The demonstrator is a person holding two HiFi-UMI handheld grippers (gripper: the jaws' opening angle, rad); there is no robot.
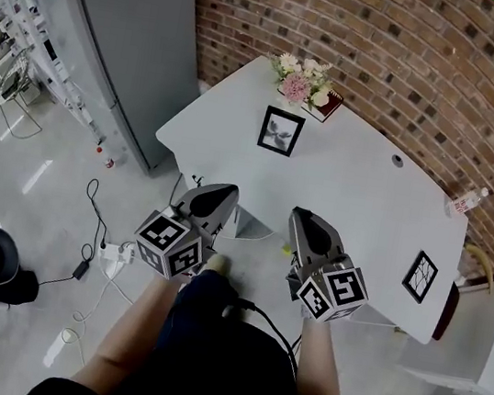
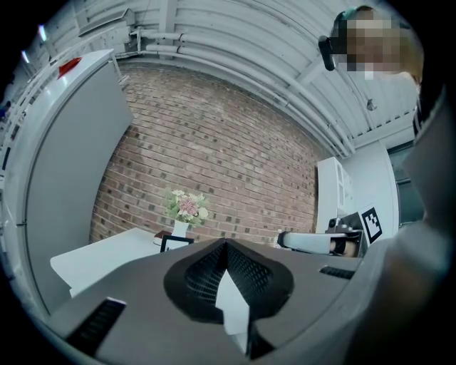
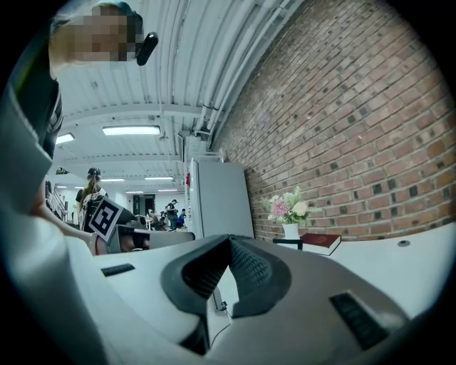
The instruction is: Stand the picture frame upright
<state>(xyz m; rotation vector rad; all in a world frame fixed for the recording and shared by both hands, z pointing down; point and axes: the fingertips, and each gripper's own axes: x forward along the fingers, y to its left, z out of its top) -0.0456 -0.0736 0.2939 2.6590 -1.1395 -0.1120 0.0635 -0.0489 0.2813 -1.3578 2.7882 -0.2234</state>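
1. Hovering short of worktop (image 1: 359, 191): left tongs (image 1: 219, 197) & right tongs (image 1: 304, 222), both clenched, empty.
2. Picture frame (image 1: 281, 131) sits mid-worktop, near flowers (image 1: 301, 81).
3. 2nd frame (image 1: 419, 276) at worktop's right end, well apart from tongs.
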